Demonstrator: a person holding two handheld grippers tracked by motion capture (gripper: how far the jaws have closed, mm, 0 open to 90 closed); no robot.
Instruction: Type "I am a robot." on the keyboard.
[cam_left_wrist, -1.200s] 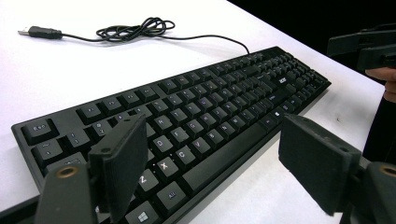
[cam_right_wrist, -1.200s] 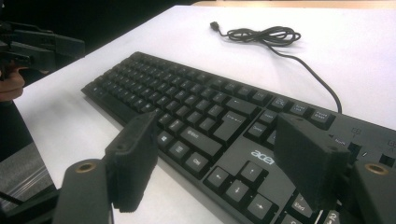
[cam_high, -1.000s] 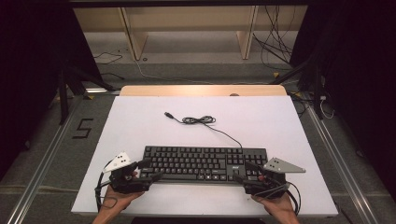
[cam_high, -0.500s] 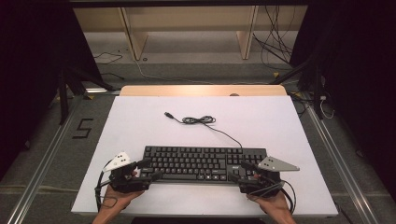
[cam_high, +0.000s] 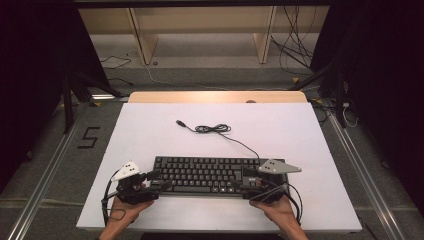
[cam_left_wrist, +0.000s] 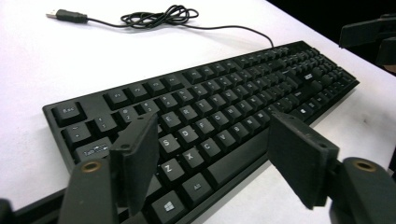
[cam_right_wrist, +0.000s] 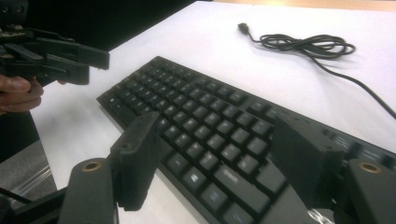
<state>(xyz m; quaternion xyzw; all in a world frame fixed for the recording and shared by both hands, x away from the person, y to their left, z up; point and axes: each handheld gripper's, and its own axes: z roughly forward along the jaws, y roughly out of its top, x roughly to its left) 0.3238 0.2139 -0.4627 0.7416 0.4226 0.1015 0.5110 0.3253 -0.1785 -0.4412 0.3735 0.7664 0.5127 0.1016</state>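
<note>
A black keyboard (cam_high: 200, 172) (cam_left_wrist: 224, 93) (cam_right_wrist: 196, 112) lies flat near the white table's front edge. Its cable (cam_high: 212, 129) (cam_left_wrist: 154, 16) (cam_right_wrist: 303, 44) coils behind it and ends in a USB plug (cam_high: 180, 122). My left gripper (cam_high: 156, 180) (cam_left_wrist: 212, 154) hovers at the keyboard's front left corner, its jaws astride that corner. They have just been closing a little but still stand wide and press on nothing. My right gripper (cam_high: 241, 179) (cam_right_wrist: 215, 154) is open over the keyboard's right end, one jaw above the keys and the other past the front edge.
The white table top (cam_high: 300, 140) reaches a wooden strip (cam_high: 215, 96) at the back. Beyond it stand shelf legs and loose floor cables. Metal rails run along both sides. A "5" mark (cam_high: 89, 137) is on the floor at the left.
My right gripper has slid left along the keyboard, farther over its right end. The left hand has kept its place. The keyboard and cable have not moved.
</note>
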